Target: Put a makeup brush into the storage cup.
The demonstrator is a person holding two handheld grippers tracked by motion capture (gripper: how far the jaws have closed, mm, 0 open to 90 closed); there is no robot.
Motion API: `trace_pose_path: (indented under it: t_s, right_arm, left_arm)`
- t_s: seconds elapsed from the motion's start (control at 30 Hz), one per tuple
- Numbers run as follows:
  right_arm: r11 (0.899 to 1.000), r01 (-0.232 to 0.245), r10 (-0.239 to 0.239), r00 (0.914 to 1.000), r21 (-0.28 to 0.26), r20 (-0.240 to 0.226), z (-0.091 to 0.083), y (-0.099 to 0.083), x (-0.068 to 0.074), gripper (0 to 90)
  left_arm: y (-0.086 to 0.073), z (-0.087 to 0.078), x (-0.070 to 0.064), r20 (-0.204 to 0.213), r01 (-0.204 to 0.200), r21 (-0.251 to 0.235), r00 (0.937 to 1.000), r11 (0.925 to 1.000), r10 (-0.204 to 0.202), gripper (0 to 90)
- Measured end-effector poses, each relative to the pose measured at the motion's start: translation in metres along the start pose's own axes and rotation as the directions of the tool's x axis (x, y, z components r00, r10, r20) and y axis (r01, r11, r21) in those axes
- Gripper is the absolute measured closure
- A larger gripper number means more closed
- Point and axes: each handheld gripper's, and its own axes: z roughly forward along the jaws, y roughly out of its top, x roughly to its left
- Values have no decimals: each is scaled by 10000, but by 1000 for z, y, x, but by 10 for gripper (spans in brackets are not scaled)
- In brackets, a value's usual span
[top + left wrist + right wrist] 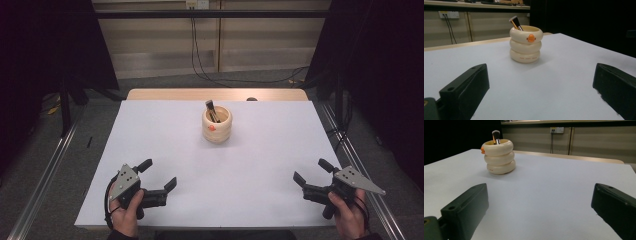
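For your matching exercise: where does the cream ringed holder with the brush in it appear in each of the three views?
High view: the holder stands upper centre, on the far half of the white table.
Left gripper view: holder upper centre, orange mark facing the camera.
Right gripper view: holder upper left, orange mark at its left edge.
Shared landmark: the brush leaning inside it.

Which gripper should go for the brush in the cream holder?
Probably left: the left gripper sits slightly nearer the holder, jaws open. The right gripper is open too, but farther off.
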Motion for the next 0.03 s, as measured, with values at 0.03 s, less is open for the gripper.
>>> trace_pose_path:
  t_s: [0.03]
  right_arm:
    - [10000, 27, -27, 10000, 9, -27, 0, 0, 0, 12]
  left_arm:
    - [0, 0, 0, 39, 0, 1, 10000, 10000, 0, 4]
